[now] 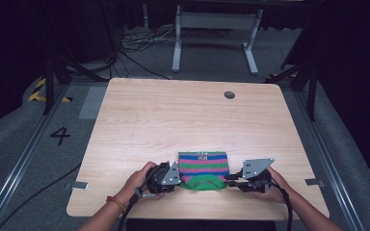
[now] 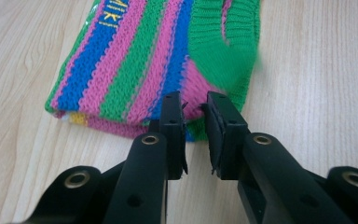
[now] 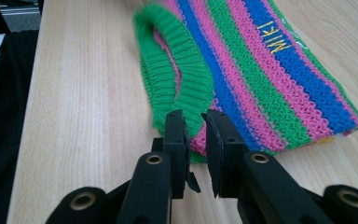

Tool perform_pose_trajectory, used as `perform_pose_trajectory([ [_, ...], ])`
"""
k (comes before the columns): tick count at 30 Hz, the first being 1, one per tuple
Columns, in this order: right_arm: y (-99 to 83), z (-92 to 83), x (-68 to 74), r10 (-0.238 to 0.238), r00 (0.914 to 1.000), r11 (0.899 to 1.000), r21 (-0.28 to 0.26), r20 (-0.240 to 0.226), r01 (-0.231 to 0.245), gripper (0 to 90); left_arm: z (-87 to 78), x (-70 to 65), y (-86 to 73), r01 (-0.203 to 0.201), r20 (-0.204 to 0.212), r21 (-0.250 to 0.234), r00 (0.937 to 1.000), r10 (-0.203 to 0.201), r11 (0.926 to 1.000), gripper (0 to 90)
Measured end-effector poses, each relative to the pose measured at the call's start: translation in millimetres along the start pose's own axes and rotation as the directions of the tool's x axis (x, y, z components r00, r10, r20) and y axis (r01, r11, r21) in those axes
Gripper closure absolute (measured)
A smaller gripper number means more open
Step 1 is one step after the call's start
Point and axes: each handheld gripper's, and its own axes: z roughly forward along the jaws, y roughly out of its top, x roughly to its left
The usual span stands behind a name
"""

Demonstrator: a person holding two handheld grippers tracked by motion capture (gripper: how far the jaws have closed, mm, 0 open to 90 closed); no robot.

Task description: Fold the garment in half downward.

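Knit (image 1: 203, 165): a small folded striped piece in green, pink and blue is lying flat on the table (image 1: 173, 120), near the person's edge and a little right of the middle.
Long axis: in the high view the stripes are running left to right, and the piece is sitting wider than it is deep.
Facing: the green ribbed collar (image 1: 203, 183) is pointing toward the person; the straight folded edge is facing the far side of the table.
Lettering: yellow stitched letters (image 3: 274, 36) are sitting on a blue stripe, toward the far edge.
Left gripper (image 2: 195, 103): it is resting at the knit's near left corner, held in the left hand (image 1: 139, 182). The jaws are standing slightly apart with the tips at the corner's edge; I cannot tell whether they are pinching any fabric.
Right gripper (image 3: 195, 117): it is sitting at the near right corner beside the collar, held in the right hand (image 1: 270, 188). The jaws are showing a narrow gap, tips right at the ribbed edge; a grasp cannot be told.
Table extras: a round dark hole (image 1: 229, 95) is sitting near the far edge.
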Motion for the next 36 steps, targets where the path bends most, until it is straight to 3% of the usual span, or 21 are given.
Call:
perform_pose_trajectory([
  [3, 0.4, -3.0, 2.9, -0.001, 1.0000, 1.000, -0.009, 0.010, 0.001, 77.9, -5.4, 1.5, -0.7, 0.030, -0.015, -0.028, 0.9994, -0.030, 0.9992, 73.0],
  [6, 2.2, -5.5, 5.7, 0.010, 0.9995, 1.000, -0.029, 0.030, -0.009, 77.5, -9.0, 3.6, 2.5, 0.094, -0.023, -0.079, 0.9951, -0.097, 0.9924, 68.1],
  [8, 4.0, -4.7, 7.2, 0.009, 0.9994, 0.999, -0.040, 0.033, -0.008, 77.6, -7.0, 2.8, 7.4, 0.111, 0.009, -0.111, 0.9938, -0.110, 0.9877, 68.4],
  [9, 5.3, -3.3, 8.5, 0.010, 0.9992, 0.999, -0.040, 0.039, -0.009, 77.7, -3.5, 1.0, 10.4, 0.124, 0.044, -0.109, 0.9918, -0.120, 0.9862, 69.2],
  [15, 7.8, 3.8, 12.0, 0.038, 0.9984, 0.998, -0.053, 0.043, -0.036, 81.0, 11.2, -5.6, 12.1, 0.131, 0.110, -0.076, 0.9864, -0.122, 0.9885, 72.9],
  [20, 5.1, 14.0, 13.5, 0.034, 0.9980, 0.999, -0.009, 0.054, -0.033, 82.2, 19.8, -7.1, 6.5, 0.121, 0.091, -0.035, 0.9888, -0.118, 0.9920, 73.7],
  [25, -0.6, 19.1, 11.5, 0.056, 0.9968, 0.998, 0.008, 0.058, -0.056, 82.1, 22.2, -3.5, -1.3, 0.149, 0.101, -0.061, 0.9846, -0.142, 0.9870, 75.5],
  [29, -3.5, 21.2, 9.4, 0.088, 0.9943, 0.996, -0.004, 0.060, -0.088, 82.6, 23.6, 2.9, -5.8, 0.182, 0.122, -0.080, 0.9776, -0.172, 0.9801, 77.4],
  [35, -3.3, 21.4, 9.5, 0.102, 0.9919, 0.995, -0.002, 0.077, -0.102, 82.7, 24.6, 8.5, -3.6, 0.176, 0.103, -0.069, 0.9804, -0.168, 0.9821, 77.4],
  [36, -3.0, 21.3, 9.5, 0.102, 0.9919, 0.995, -0.001, 0.076, -0.102, 82.5, 23.5, 8.8, -2.0, 0.160, 0.101, -0.059, 0.9829, -0.154, 0.9854, 76.8],
])
